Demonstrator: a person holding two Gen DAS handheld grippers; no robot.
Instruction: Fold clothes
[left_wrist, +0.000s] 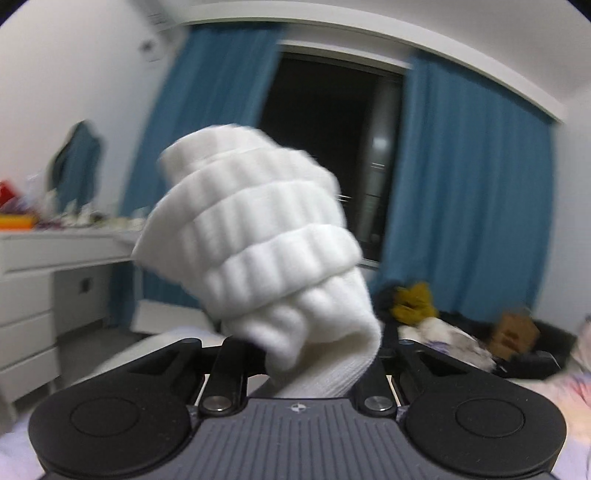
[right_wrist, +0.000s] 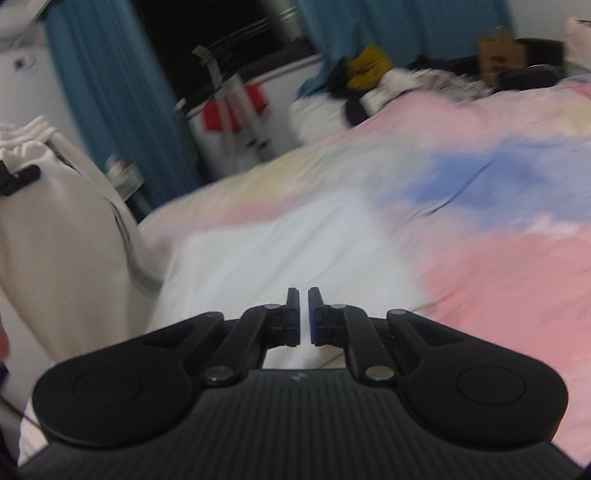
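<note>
My left gripper (left_wrist: 314, 354) is shut on a white garment (left_wrist: 255, 236); its ribbed elastic band bunches up in thick folds in front of the camera and hides the fingertips. In the right wrist view the same garment (right_wrist: 62, 221) hangs at the far left as a cream-white cloth, pinched at its gathered top by the left gripper (right_wrist: 18, 177). My right gripper (right_wrist: 303, 314) is empty above the bed, its two blue-padded fingers nearly together with only a thin slit between them.
A bed with a pink, blue and white cover (right_wrist: 406, 229) fills the right wrist view. A heap of clothes (right_wrist: 369, 81) lies at its far end. Blue curtains (left_wrist: 472, 192) frame a dark window. A white dresser (left_wrist: 44, 280) stands at the left.
</note>
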